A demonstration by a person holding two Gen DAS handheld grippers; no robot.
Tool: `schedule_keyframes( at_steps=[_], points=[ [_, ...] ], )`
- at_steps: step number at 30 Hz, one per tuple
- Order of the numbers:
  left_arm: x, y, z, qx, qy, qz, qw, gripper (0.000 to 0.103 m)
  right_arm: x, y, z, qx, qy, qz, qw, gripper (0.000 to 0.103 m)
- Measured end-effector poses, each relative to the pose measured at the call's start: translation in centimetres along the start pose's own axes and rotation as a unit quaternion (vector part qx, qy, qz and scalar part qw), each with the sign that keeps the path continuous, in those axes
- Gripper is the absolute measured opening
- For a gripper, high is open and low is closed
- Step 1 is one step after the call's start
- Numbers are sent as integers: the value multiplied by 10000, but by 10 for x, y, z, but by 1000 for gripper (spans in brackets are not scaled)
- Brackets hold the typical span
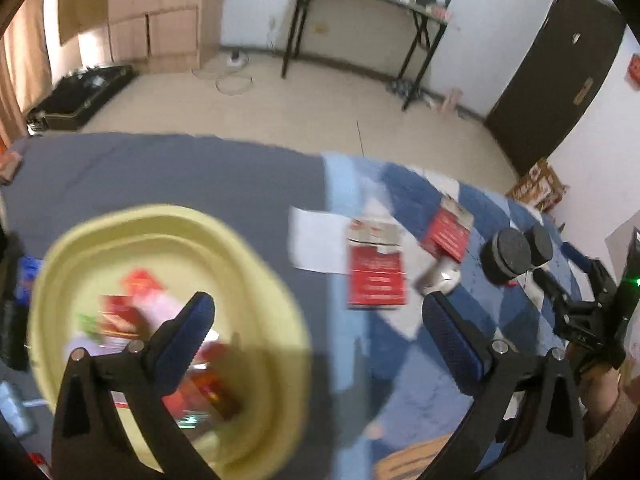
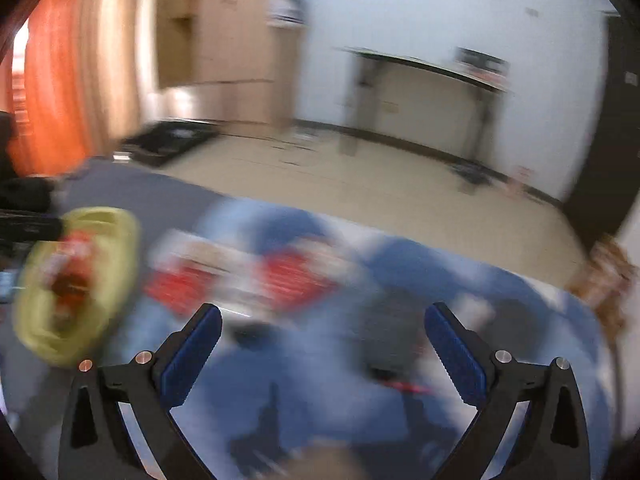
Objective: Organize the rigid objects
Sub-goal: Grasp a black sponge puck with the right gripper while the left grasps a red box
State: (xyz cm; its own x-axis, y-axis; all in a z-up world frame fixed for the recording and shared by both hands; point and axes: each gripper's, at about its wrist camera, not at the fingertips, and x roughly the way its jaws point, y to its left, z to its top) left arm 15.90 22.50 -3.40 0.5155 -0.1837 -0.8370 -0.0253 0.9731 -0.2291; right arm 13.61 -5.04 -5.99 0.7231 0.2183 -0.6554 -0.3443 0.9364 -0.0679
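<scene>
Both grippers stand with jaws wide apart and nothing between them: left gripper (image 1: 318,320), right gripper (image 2: 322,330). No earlier picture to compare.

Left gripper hangs over the near rim of the yellow bowl (image 1: 256,248), which already holds several red and pale packets, too blurred to name. Ahead and right of it, on the blue patterned cloth (image 1: 404,408), lie two red boxes: the nearer red box (image 1: 376,276), flat, and a second red box (image 1: 448,232) beyond it, close together but apart. Further right sit two black round pieces (image 1: 516,254); they appear to be the other gripper's fittings, not certain.

Right wrist view is heavily smeared; the bowl (image 2: 116,240) shows far left of that gripper.

Judgement: next step is fetching another box. Do it well by settling the hand first, then straddling the short sides of the nearer box, jaws square to its edges, and closing low.

Room: cloth is open between box and bowl, so a low straight carry should pass. Far edge of the surface lies beyond the boxes, bare floor (image 1: 304,108) after it; avoid pushing boxes that way.
</scene>
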Motion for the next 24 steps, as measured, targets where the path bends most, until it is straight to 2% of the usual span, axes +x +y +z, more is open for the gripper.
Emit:
schedule_keyframes(
  at_steps=[2, 4, 6, 10, 14, 16, 17, 18, 19, 20, 21, 22, 24],
  points=[
    [23, -13, 6, -121, 241, 45, 9996, 103, 8, -33, -14, -168, 77, -660, 9976, 103],
    [44, -26, 12, -16, 301, 105, 9995, 103, 17, -63, -24, -39, 77, -898, 9959, 103],
    [64, -37, 17, 149, 387, 326, 9986, 103, 26, -84, -32, 272, 85, -896, 9956, 103],
    [96, -41, 27, 242, 554, 711, 9956, 103, 55, -109, -41, 830, 159, -330, 9959, 103],
    [121, -45, 25, 274, 742, 650, 9947, 103, 79, -127, -46, 958, 221, -338, 9946, 103],
    [133, -50, 21, 453, 731, 934, 9919, 101, 89, -131, -39, 873, 220, -430, 9950, 103],
    [136, -51, 19, 501, 710, 977, 9914, 95, 93, -132, -40, 873, 231, -451, 9949, 102],
    [135, -49, 18, 420, 636, 803, 9939, 90, 98, -134, -38, 883, 290, -437, 9947, 98],
    [134, -46, 18, 343, 594, 711, 9951, 79, 104, -135, -39, 859, 384, -368, 9949, 72],
    [129, -44, 19, 283, 530, 742, 9954, 65, 105, -133, -40, 817, 462, -352, 9950, 67],
    [125, -42, 19, 269, 500, 763, 9955, 57, 105, -133, -40, 779, 486, -363, 9951, 67],
    [119, -39, 18, 272, 463, 812, 9953, 57, 98, -133, -39, 767, 373, -321, 9958, 67],
    [105, -34, 17, 225, 368, 679, 9968, 57, 83, -131, -36, 691, 148, -362, 9968, 67]
  ],
)
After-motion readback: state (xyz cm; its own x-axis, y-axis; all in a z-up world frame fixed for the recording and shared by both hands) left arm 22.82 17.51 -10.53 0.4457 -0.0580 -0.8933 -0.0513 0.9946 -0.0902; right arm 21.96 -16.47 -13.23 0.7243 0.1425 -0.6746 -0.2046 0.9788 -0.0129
